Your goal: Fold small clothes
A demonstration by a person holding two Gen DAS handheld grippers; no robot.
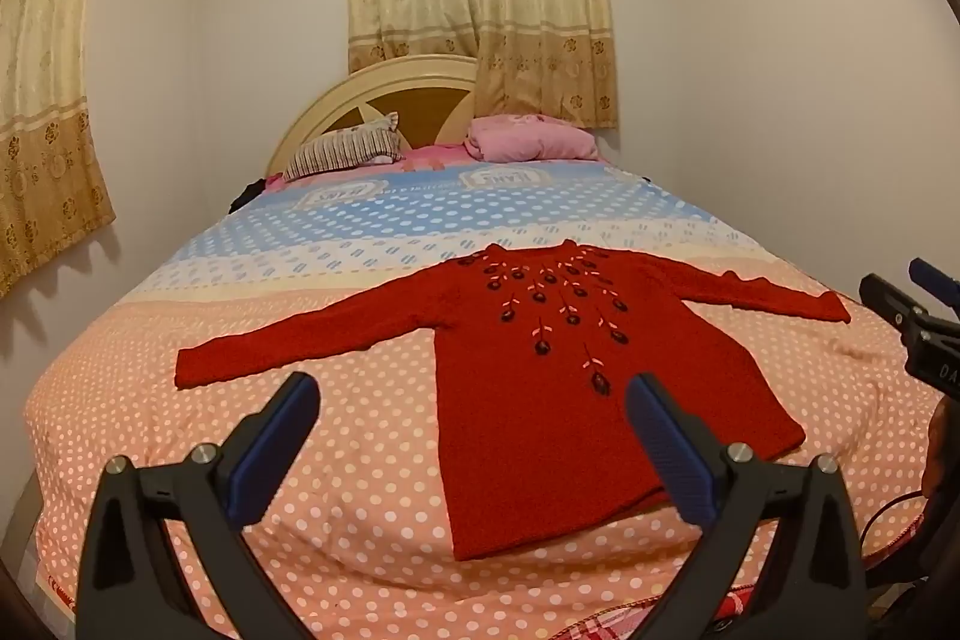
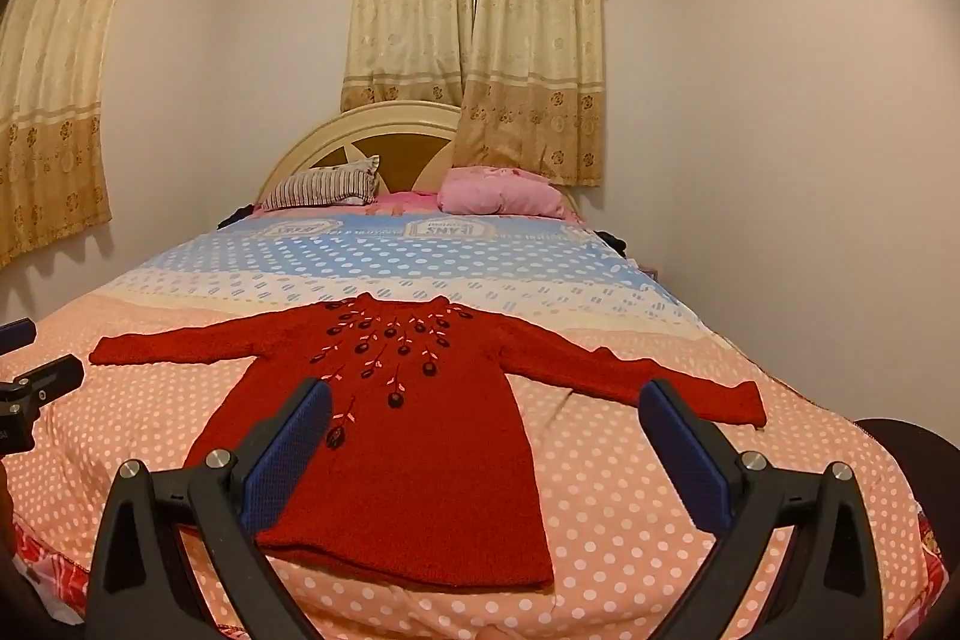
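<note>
Both claws, left claw (image 1: pixel 474 394) and right claw (image 2: pixel 486 400), gape empty | red sweater (image 2: pixel 408 436) flat | bedspread (image 2: pixel 600 490) print "JEANS", upside down

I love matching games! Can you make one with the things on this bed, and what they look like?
Things:
1. red knitted sweater with dark embroidered flowers
2. striped pillow
3. pink pillow
4. left gripper

Descriptions:
A. open, holding nothing
B. by the headboard, on the right side of the picture
C. spread flat, sleeves out to both sides
D. by the headboard, on the left side of the picture

Pairs: 1-C, 2-D, 3-B, 4-A
</note>
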